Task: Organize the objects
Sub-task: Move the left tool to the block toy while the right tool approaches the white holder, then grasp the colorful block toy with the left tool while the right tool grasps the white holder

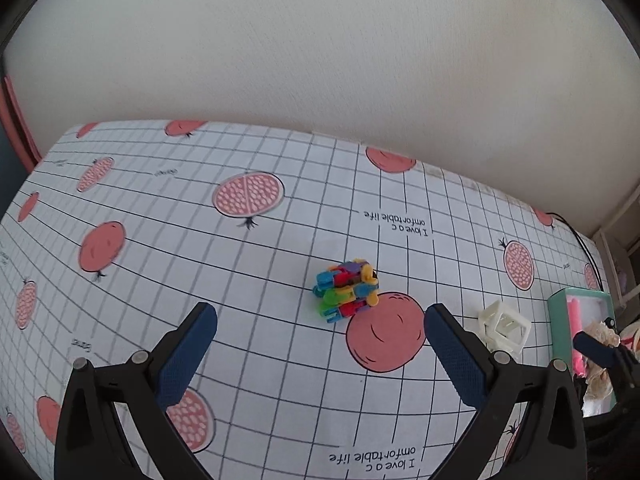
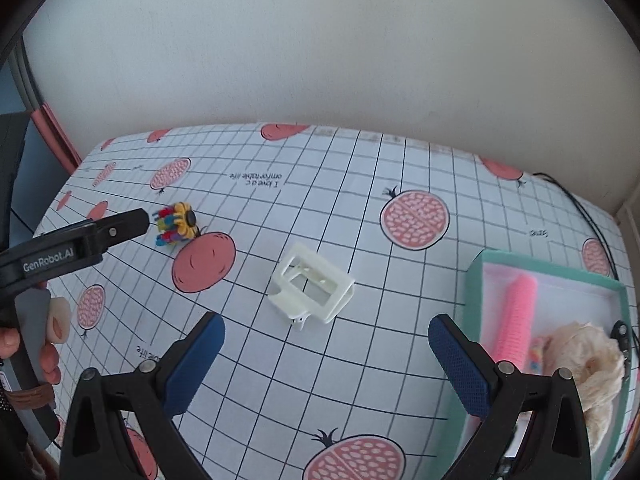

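Plain white wall (image 1: 320, 60), table (image 1: 160, 240) under pomegranate-print grid cloth

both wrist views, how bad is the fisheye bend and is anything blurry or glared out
Left wrist view: tablecloth grid lines bow strongly, dark vignette in the corners, soft even light, no glare; the colourful toy stays sharp. Right wrist view: same bowing and vignette; the white clip is crisp, the box at the right edge is stretched and slightly soft.
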The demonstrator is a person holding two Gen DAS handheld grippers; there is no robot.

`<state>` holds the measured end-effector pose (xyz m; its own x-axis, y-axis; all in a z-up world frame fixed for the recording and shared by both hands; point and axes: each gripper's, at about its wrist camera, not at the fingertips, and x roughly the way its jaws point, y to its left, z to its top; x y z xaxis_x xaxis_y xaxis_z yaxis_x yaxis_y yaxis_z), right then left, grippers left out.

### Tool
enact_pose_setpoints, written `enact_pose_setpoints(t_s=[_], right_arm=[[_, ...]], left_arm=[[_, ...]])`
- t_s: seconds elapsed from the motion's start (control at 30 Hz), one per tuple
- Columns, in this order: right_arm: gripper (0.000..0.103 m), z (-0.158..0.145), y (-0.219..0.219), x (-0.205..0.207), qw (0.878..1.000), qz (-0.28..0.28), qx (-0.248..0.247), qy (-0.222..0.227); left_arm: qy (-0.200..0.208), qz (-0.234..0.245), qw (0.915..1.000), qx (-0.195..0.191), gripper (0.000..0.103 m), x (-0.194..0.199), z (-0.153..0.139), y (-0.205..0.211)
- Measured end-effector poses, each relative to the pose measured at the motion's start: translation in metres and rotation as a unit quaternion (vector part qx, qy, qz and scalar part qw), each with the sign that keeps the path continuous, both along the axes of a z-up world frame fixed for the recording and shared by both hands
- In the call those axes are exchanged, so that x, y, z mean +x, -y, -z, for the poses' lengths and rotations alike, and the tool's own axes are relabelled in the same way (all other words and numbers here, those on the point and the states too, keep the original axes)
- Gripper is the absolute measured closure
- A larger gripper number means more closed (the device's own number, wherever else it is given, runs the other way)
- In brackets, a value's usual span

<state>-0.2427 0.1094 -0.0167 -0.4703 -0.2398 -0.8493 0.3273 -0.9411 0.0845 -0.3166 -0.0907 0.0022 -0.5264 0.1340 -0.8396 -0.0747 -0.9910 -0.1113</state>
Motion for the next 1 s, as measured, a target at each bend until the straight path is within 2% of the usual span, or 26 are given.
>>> enact_pose_setpoints(t_s=[0.5,0.73,0.87,0.93,1.0], right_arm=[[0.000,0.029,0.015,-0.012,1.000,0.009,0.007,0.008],[0.006,0.035,0.015,-0.017,1.000,0.016,0.008,0.008],[0.008,0.037,0.015,-0.019,1.000,0.020,0.001,0.010],[0.010,0.037,0.015,-0.019,1.000,0.020,0.001,0.011],[0.013,0.037,0.016,-0.020,1.000,0.019,0.002,0.011]], left_arm=[[0.007,0.008,0.9996,-0.024,0.000,-0.015,0.031,-0.013],[0.001,0.018,0.9993,-0.033,0.002,-0.019,0.037,-0.021],[0.002,0.020,0.9990,-0.040,0.021,-0.021,0.039,-0.023],[0.003,0.021,0.9991,-0.038,0.023,-0.022,0.041,-0.024],[0.002,0.021,0.9991,-0.037,0.033,-0.022,0.041,-0.024]])
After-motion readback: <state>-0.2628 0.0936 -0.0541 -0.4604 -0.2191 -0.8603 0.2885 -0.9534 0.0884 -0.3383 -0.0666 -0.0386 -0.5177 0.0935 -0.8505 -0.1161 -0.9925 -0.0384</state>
